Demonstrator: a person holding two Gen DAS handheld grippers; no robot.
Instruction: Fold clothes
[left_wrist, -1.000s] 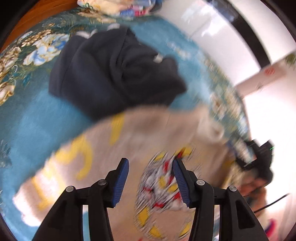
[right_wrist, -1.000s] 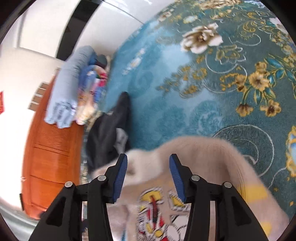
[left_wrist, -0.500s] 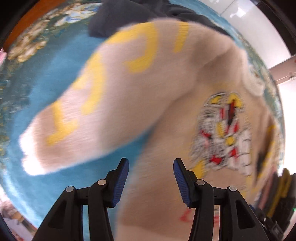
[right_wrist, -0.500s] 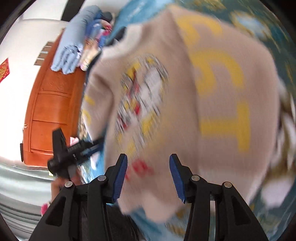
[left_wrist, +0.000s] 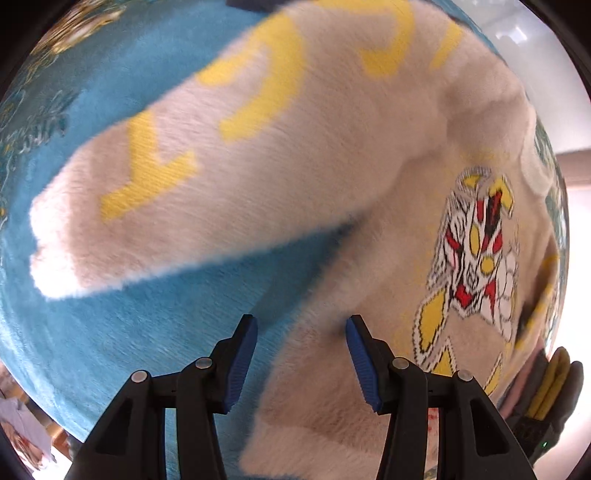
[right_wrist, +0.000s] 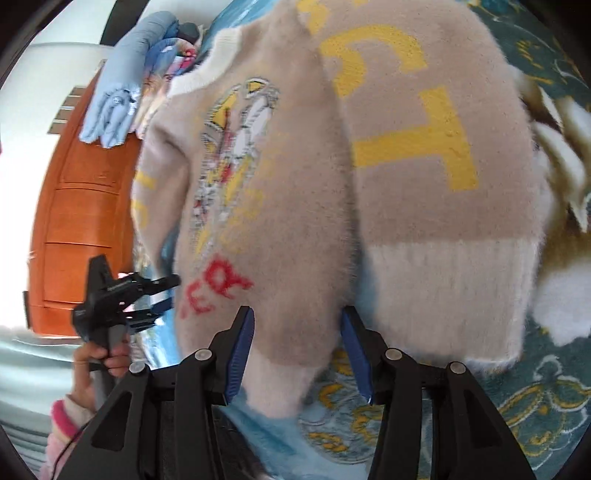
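Note:
A fuzzy beige sweater (left_wrist: 332, 177) with yellow letters and a red and yellow robot print lies spread face up on a teal floral rug (left_wrist: 110, 314). Its one sleeve (left_wrist: 177, 184) stretches out to the left. My left gripper (left_wrist: 301, 354) is open, low over the sweater's side edge near the hem. In the right wrist view the sweater (right_wrist: 295, 184) fills the frame, its other sleeve (right_wrist: 443, 184) with a white cuff on the right. My right gripper (right_wrist: 295, 350) is open over the hem. The left gripper (right_wrist: 155, 299) shows at the left, held by a hand.
An orange wooden cabinet (right_wrist: 85, 192) stands at the left of the right wrist view. A light blue garment (right_wrist: 118, 81) and other colourful clothes lie piled by it. The rug (right_wrist: 517, 387) extends on the right.
Both grippers have dropped down and come close to the sweater's lower part. The dark garment seen a second ago is now almost out of the left wrist view.

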